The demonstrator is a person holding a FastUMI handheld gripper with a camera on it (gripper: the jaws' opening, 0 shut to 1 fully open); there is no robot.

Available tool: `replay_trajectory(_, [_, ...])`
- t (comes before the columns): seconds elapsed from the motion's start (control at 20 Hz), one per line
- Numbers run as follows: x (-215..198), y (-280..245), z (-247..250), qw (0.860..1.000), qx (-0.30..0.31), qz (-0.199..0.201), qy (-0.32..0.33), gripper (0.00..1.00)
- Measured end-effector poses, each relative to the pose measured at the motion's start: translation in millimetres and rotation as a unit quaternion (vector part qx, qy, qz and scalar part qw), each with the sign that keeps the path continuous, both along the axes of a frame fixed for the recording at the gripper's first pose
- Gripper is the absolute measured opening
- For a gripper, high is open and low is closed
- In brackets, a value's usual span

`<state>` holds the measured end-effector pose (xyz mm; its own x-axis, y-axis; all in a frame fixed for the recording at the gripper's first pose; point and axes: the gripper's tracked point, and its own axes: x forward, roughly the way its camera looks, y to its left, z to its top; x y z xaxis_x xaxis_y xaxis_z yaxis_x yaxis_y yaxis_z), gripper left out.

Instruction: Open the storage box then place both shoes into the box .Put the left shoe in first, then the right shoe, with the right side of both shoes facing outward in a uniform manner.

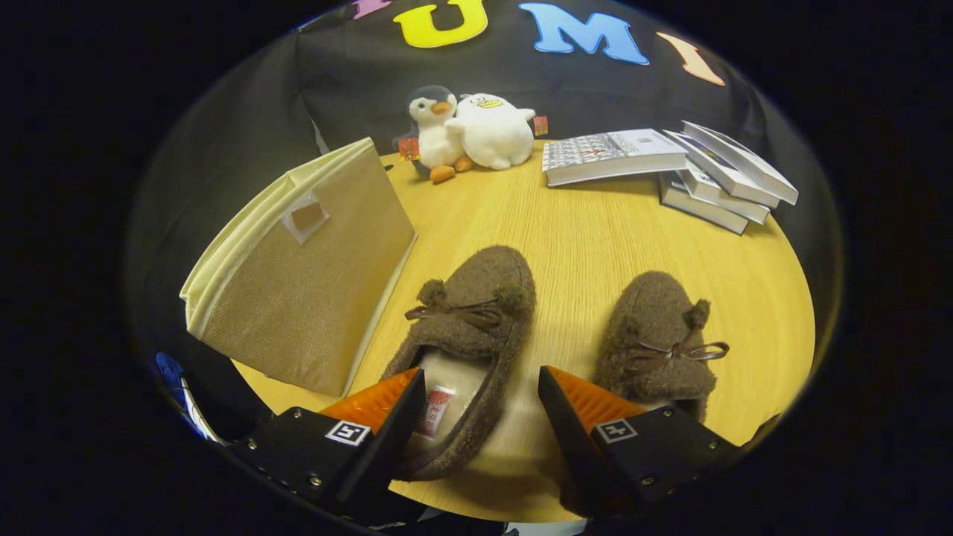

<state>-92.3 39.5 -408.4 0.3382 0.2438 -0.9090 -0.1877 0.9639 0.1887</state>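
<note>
Two brown fuzzy slippers with small bows lie on the round wooden table (595, 231), toes pointing away from me. The left slipper (476, 313) lies just ahead of my gripper (480, 387), and its heel end with the pale lining reaches in between the fingers. The right slipper (659, 339) lies beside and just beyond the right finger. The gripper stands open, and neither finger presses on anything. A beige fabric storage box (305, 268) stands to the left of the left slipper, closed, with a small label pocket on the face towards me.
Two plush toys, a penguin (435, 130) and a white one (491, 130), sit at the table's far edge. Several books (670, 167) lie stacked at the far right. Bare tabletop stretches between the slippers and the books.
</note>
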Motion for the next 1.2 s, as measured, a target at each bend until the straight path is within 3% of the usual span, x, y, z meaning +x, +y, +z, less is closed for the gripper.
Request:
replay_trajectory(0.2, [0,6,-4,0.999,0.015,-0.024,0.018,0.58])
replay_trajectory(0.25, [-2,6,-3,0.999,0.013,-0.022,0.025,0.39])
replay_trajectory(0.35, [1,4,-2,1.000,0.005,-0.017,0.024,0.40])
replay_trajectory(0.4, [8,-11,6,0.999,-0.004,-0.049,0.011,0.40])
replay_trajectory(0.45, [3,-3,-7,0.997,0.009,-0.064,0.029,0.02])
replay_trajectory(0.65, [9,-5,5,0.992,0.037,-0.113,0.046,0.02])
replay_trajectory(1.2, [45,27,71,0.979,0.109,-0.169,0.028,0.02])
